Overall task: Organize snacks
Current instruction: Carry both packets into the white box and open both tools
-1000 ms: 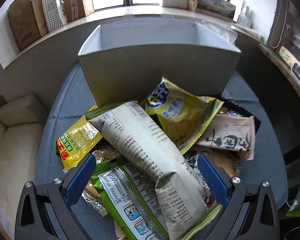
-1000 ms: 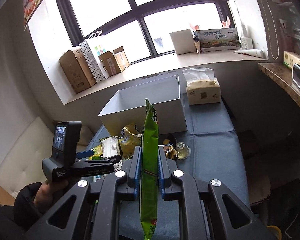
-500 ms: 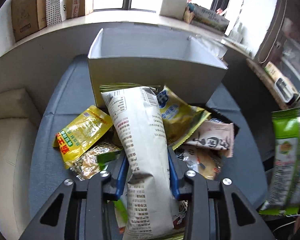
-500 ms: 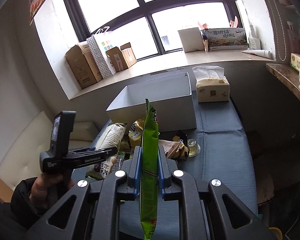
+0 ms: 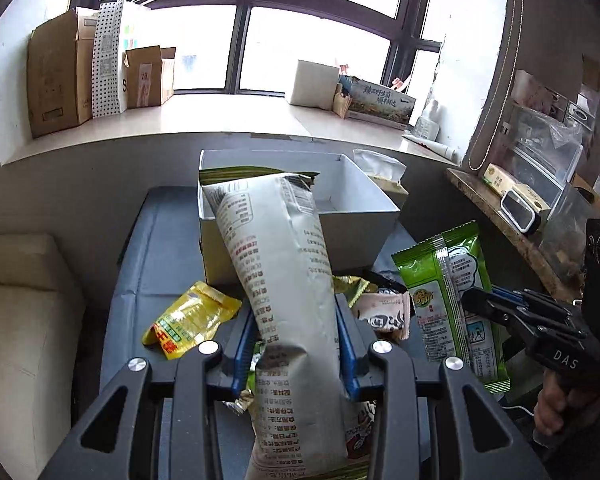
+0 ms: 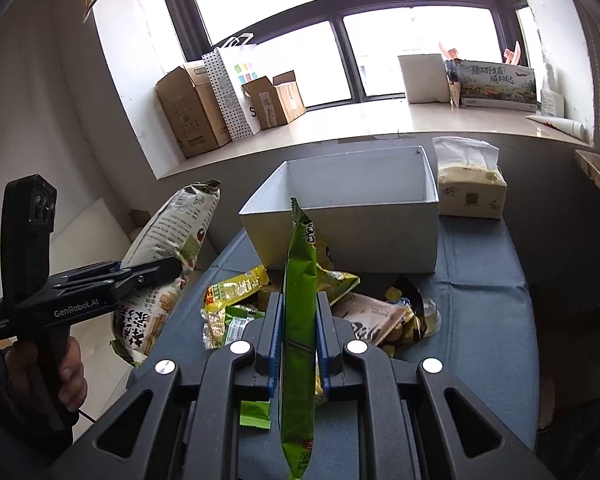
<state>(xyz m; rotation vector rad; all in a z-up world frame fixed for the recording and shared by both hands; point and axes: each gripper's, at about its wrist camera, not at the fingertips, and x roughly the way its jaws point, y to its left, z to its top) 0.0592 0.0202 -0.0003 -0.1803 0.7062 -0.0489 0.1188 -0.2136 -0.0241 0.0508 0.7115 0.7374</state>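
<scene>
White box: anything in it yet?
Empty as far as visible: the white box shows only bare inner walls and floor; both held packets are outside it.

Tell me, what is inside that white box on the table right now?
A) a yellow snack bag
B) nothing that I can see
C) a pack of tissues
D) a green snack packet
B: in the right wrist view the white box shows only bare inner walls, while the green packet and the big white snack bag are each clamped in a pair of jaws outside it.
</scene>
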